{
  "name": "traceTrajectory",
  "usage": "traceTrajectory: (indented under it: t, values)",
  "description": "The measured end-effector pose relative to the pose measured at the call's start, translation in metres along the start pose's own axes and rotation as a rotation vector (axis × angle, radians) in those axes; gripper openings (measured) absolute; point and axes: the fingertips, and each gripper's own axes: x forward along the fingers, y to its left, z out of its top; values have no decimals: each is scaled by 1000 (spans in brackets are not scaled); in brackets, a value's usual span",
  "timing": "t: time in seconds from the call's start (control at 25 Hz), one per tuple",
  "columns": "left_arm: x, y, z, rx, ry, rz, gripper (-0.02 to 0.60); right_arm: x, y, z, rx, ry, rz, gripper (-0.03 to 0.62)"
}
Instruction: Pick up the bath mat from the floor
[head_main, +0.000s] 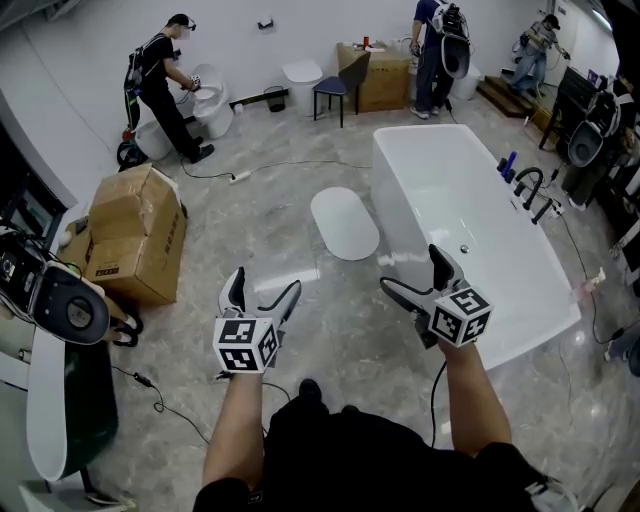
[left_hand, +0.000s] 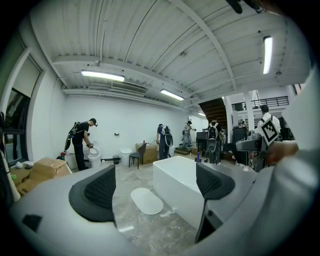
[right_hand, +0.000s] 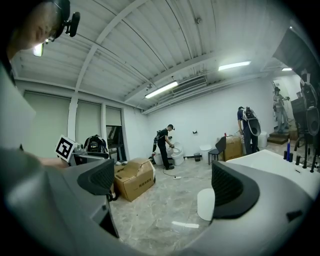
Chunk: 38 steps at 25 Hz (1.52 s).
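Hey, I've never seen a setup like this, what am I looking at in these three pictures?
No robot: a person holds a two-jaw gripper in each hand. The head view, from a camera on the person's head, looks down on the left gripper and right gripper. The other two pictures come from cameras riding on each gripper, looking out between its jaws. Both stand open and empty. On the floor, a white oval bath mat lies beside a white bathtub.

The bath mat (head_main: 344, 223) is a plain white oval lying flat on the grey marbled floor (head_main: 260, 220), just beside the long side of the white bathtub (head_main: 470, 230), with nothing touching it.
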Motion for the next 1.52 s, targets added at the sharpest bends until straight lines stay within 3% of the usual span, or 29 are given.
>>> traceTrajectory:
  t: [0.64,1.24,1.52]
  values:
    - [53,48,-6,-26,7,-45,505,65,-14,-10,57,55,-6,584]
    - [135,156,-8,-30,30,-71,503,198,-20,5,1,106,-36,583]
    - [146,196,-12,-62,41,-116,502,249,1,12,-22,122,-54,583]
